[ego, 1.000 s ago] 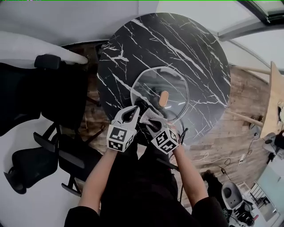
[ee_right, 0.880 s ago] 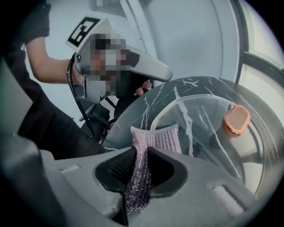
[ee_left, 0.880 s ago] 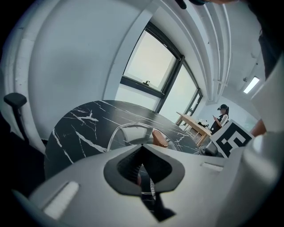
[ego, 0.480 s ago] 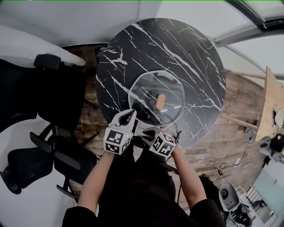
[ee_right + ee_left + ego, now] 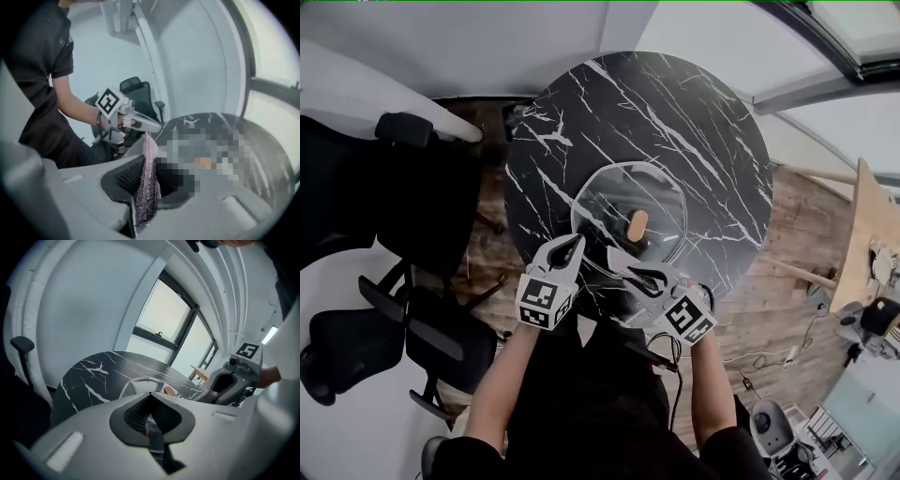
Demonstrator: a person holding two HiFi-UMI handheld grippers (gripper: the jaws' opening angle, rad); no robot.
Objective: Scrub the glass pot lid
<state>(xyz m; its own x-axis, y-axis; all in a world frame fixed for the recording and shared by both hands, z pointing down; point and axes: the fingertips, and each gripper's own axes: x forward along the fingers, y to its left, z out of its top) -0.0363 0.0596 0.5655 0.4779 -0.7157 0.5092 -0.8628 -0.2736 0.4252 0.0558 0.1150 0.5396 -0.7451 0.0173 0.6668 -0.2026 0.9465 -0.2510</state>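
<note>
Office chairs [image 5: 366, 342]: black, on a pale floor at the far left, well apart from the desk.
Left claw [image 5: 571, 247]: clenched on the near-left rim of the glass pot lid; in the left gripper view its jaws stood together with only a thin dark edge between the pads. It pointed away from the person and somewhat down, its marker cube towards the person.
Glass pot lid [image 5: 614, 202]: clear glass with a metal band round the edge, on the near half of the desk, a little left of the desk's middle. The white veins of the desk showed through the glass.
Lid knob [image 5: 637, 225]: tan, at the middle of the lid, leaning to one side as seen in the head view.
Right claw [image 5: 625, 274]: grasping the scrubbing cloth, held at the near edge of the lid, just right of the left claw and apart from it. Whether it touched the glass could not be made out.
Scrubbing cloth [image 5: 147, 180]: pinkish-purple, glittery mesh, pinched upright between the right claw's pads, its top edge poking out past the jaw tips.
Desk [image 5: 694, 103]: round, black marble pattern with white veins, carrying the lid.
Floor [image 5: 787, 281]: wood planks to the right of the desk, with thin cables lying on them.
Wooden table [image 5: 858, 234]: pale, only its edge in view at the far right.
</note>
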